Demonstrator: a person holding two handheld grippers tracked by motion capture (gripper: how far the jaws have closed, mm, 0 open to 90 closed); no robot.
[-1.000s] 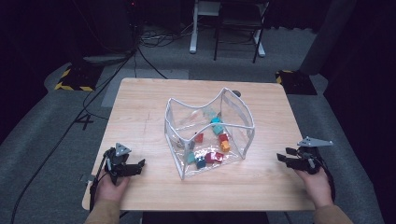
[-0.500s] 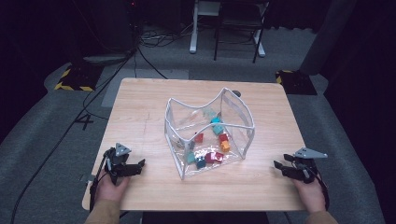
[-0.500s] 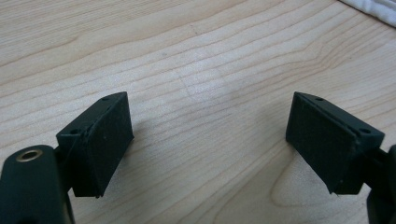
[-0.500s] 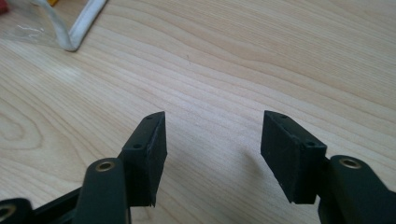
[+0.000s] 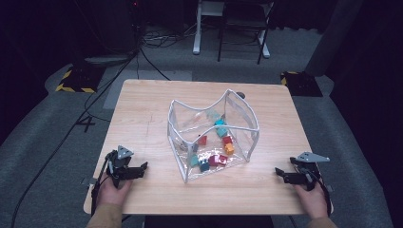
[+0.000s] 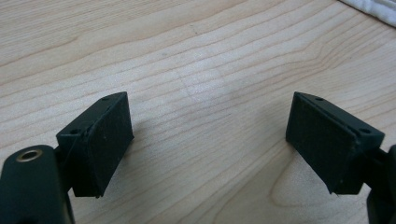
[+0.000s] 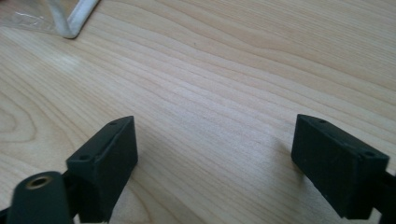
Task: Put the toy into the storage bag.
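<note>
A clear plastic bag with a white frame [image 5: 212,133] stands open in the middle of the wooden table [image 5: 152,109]. Inside it lie several small blocks [image 5: 215,154] in red, teal and orange. My left gripper [image 5: 141,169] rests near the table's front left corner, open, with bare wood between its jaws [image 6: 210,135]. My right gripper [image 5: 279,173] sits at the front right, also open over bare wood [image 7: 215,144]. A corner of the bag's white frame [image 7: 70,21] shows at the top left of the right gripper view.
A small dark object [image 5: 241,95] lies on the table just behind the bag. Beyond the table, cables [image 5: 119,71] run over the grey floor, and the legs of a desk [image 5: 228,28] stand at the back.
My right gripper has moved down toward the table's front right edge and a little inward. The left gripper and the bag have stayed put.
</note>
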